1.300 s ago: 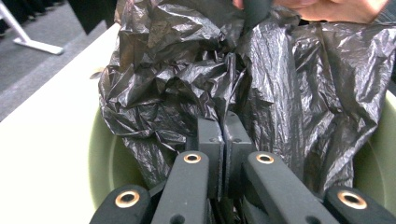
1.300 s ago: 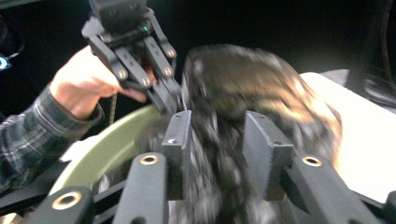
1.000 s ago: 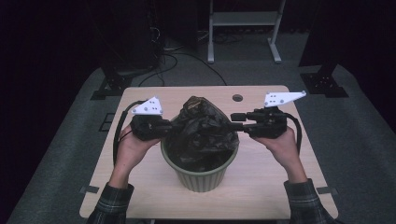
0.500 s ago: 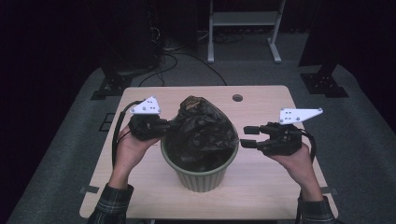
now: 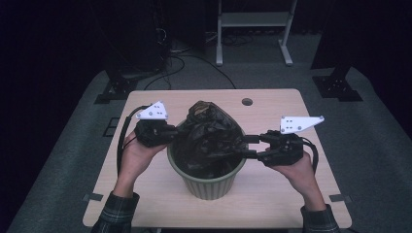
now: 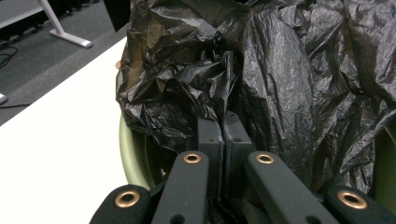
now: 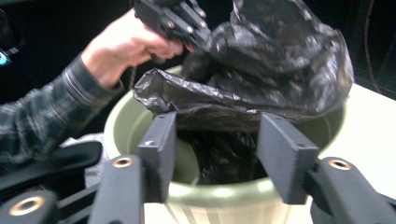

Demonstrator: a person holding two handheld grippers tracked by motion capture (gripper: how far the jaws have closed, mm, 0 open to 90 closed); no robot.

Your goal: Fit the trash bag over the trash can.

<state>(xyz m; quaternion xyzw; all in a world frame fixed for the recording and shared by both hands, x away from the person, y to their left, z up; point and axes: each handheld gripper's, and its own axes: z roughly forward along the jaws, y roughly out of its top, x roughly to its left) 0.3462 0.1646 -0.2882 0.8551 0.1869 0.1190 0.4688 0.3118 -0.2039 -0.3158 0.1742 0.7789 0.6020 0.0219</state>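
A green bin (image 5: 209, 182) stands near the middle of the pale wooden surface (image 5: 272, 204), a little toward the near edge, with a crumpled black bag (image 5: 209, 131) heaped up out of its mouth. The bag is not spread over the rim; it bunches in a mound that rises above the bin.

The left claw (image 5: 171, 131) sits at the bin's left rim with its jaws together, and in the left gripper view (image 6: 224, 140) they appear clamped on a fold of the bag's plastic. This grip probably anchors that side of the bag so the film can be pulled open or stretched toward the rim.

The right claw (image 5: 250, 145) is at the bin's right side, just beside the rim, with its jaws apart and nothing between them. In the right gripper view (image 7: 219, 154) the jaws straddle the rim, with the bag's edge lying just beyond them. It seems lined up to take hold of that loose edge, though this is only a judgement.
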